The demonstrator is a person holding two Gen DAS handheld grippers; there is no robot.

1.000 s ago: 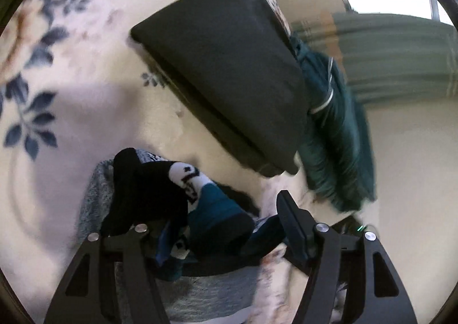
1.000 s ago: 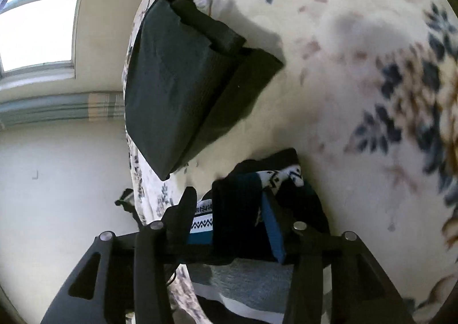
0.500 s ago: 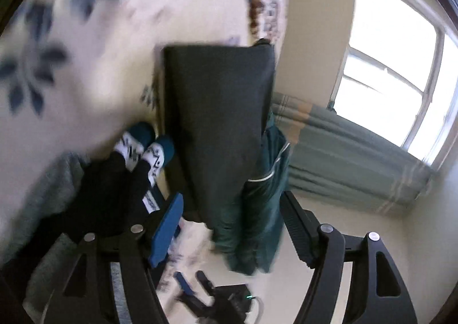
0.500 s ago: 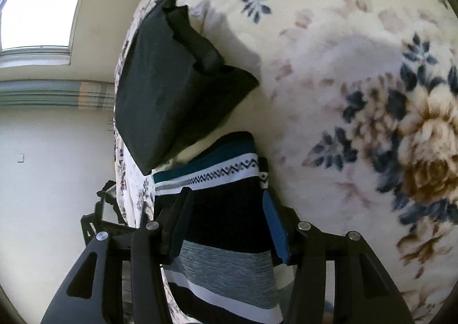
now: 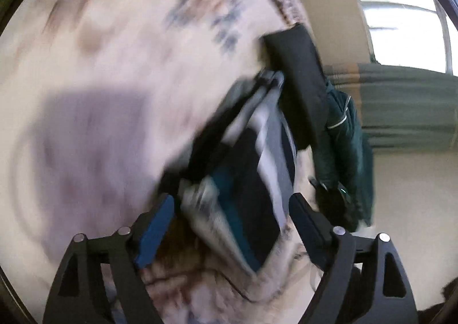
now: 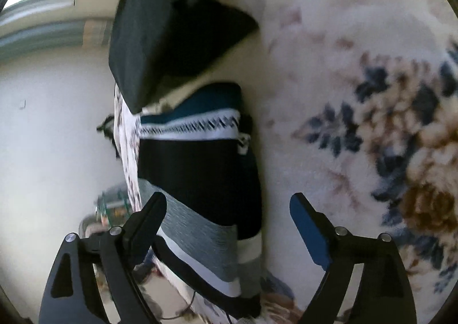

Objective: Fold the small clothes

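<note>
Lying flat, banded socks (image 6: 200,169)

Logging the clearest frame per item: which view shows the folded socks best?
The right wrist view: the folded socks lie sharp on the grey garment, zigzag band readable. The left wrist view shows them motion-blurred between its jaws.

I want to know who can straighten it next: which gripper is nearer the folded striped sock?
Right, though it's close. The right gripper hangs open with its jaws straddling the folded striped sock. The left gripper, also open, sits at the sock's end, in a blurred view.
</note>
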